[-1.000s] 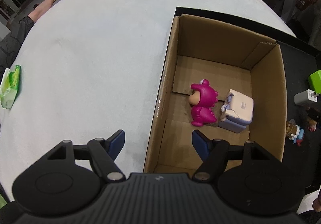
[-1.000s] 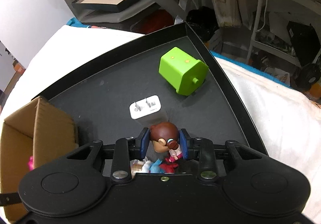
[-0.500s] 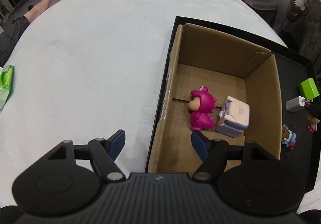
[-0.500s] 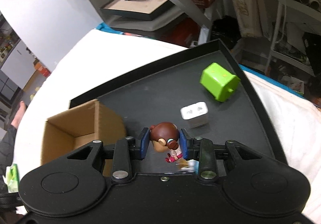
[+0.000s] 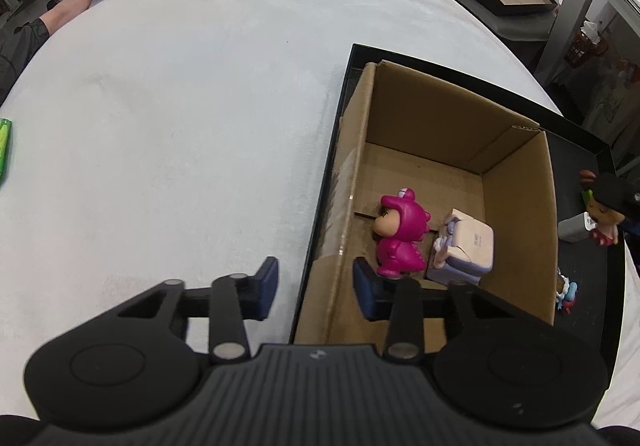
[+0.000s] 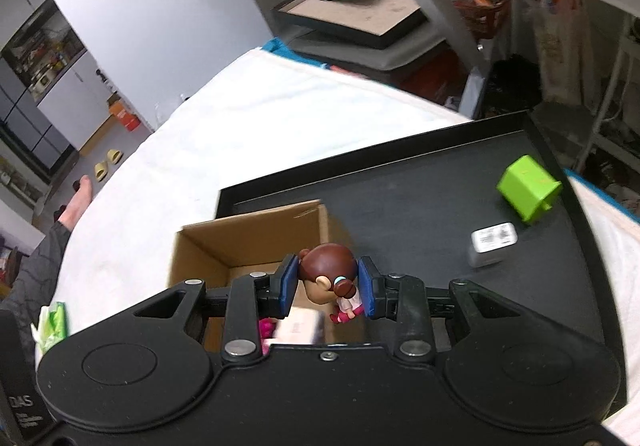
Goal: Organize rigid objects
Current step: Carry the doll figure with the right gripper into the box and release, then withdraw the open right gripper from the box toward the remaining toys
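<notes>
Your right gripper (image 6: pixel 327 288) pinches the brown-haired figurine (image 6: pixel 329 277) above the cardboard box (image 6: pixel 248 238) for dropping; your left gripper (image 5: pixel 316 284) waits spread, straddling the box's near wall.

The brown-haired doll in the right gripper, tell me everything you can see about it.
The doll is a small, glossy, plastic-looking figure with an oversized head, brown hair in a side bun tied with a light blue band, and a pink and white outfit. The right gripper is shut on its head, one blue pad on each side, so the body hangs free below. It is held above the cardboard box; nothing else touches it.
</notes>
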A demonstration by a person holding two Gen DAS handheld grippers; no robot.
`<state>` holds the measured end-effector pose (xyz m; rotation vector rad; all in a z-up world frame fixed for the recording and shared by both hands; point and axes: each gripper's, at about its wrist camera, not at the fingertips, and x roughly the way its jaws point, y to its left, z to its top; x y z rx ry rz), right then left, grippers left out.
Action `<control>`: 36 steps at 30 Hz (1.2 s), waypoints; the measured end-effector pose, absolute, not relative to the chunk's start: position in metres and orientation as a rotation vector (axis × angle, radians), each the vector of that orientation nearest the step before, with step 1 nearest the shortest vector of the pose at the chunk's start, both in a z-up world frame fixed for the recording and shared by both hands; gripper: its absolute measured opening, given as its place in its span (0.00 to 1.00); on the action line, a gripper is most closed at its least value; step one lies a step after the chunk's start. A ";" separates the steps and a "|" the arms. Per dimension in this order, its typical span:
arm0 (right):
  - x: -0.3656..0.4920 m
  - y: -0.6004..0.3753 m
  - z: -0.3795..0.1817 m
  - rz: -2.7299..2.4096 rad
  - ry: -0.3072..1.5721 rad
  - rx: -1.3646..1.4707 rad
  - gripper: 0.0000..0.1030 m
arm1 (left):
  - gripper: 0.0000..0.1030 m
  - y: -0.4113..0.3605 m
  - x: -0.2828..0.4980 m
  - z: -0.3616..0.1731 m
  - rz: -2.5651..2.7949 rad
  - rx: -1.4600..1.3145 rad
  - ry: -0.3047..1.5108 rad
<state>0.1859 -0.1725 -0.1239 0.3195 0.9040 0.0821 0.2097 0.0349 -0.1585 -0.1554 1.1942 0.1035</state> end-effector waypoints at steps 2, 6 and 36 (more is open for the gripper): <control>0.188 -0.162 -0.124 0.096 0.910 0.306 0.31 | 0.31 0.037 0.211 -0.161 0.099 -0.161 1.196; 0.194 -0.146 -0.128 0.110 0.927 0.287 0.31 | 0.21 0.038 0.214 -0.165 0.058 -0.170 1.204; 0.211 -0.113 -0.148 0.071 0.973 0.254 0.41 | 0.12 0.048 0.220 -0.171 0.018 -0.220 1.243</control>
